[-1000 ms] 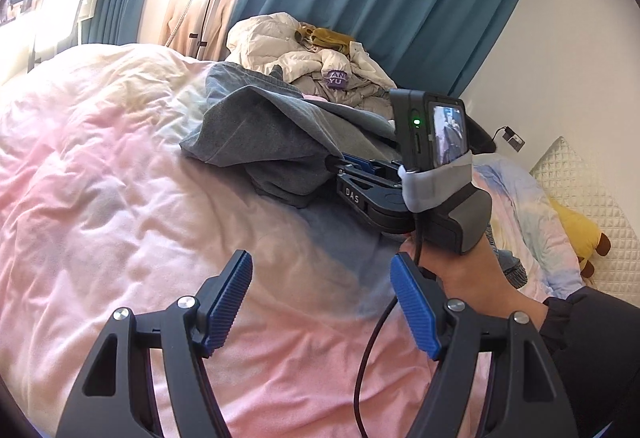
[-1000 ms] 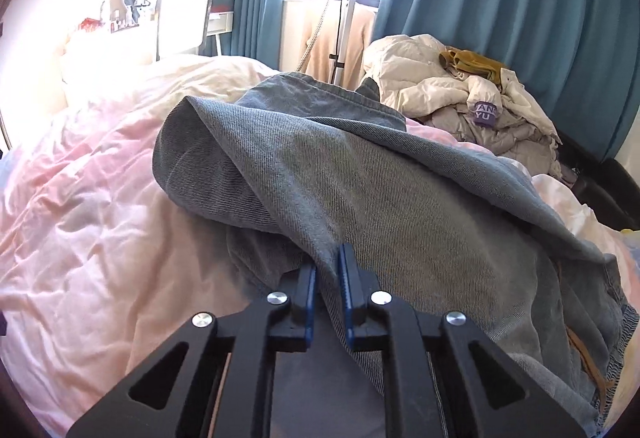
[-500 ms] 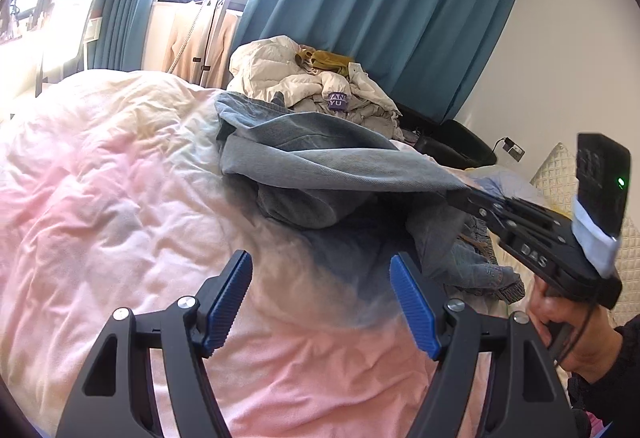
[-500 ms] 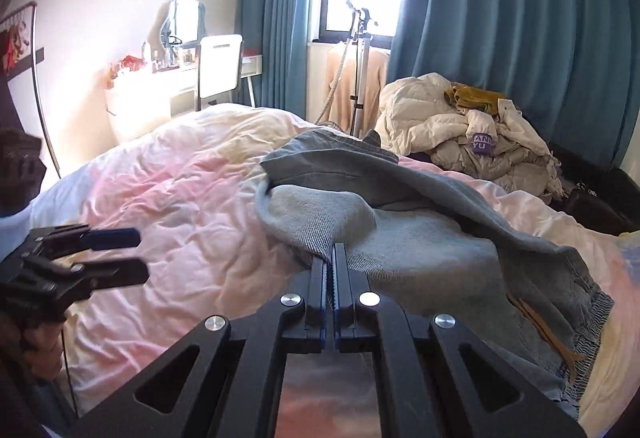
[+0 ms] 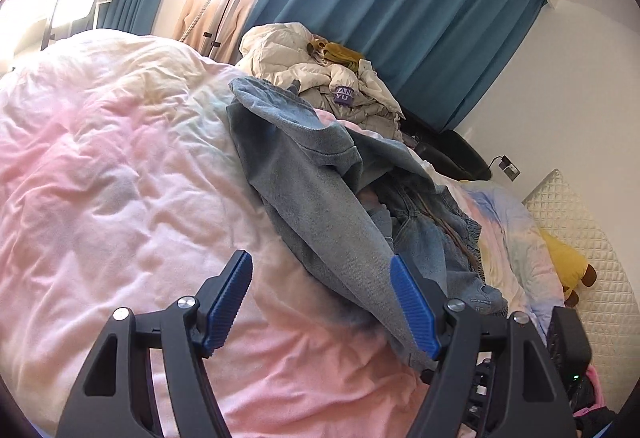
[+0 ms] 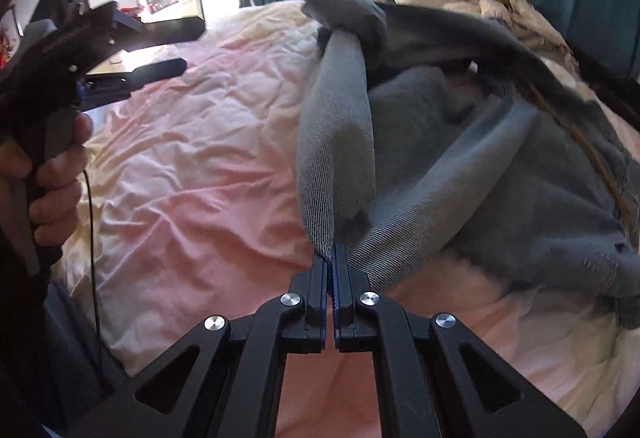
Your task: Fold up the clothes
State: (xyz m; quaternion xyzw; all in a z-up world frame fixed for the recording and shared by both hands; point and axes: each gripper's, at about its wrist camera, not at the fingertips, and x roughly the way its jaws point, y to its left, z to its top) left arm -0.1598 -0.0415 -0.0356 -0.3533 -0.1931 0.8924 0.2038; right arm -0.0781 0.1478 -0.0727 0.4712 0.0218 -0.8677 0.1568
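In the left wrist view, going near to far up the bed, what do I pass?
Left gripper → grey-blue jeans → heap of cream jackets → teal curtain.

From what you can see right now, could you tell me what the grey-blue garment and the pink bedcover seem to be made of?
The garment, pinched by the right gripper, looks like washed denim: matte, with a fine diagonal twill rib and stitched seams. The bedcover looks like soft, thin woven cotton or a blend: matte, finely creased all over, with pink fading into cream.
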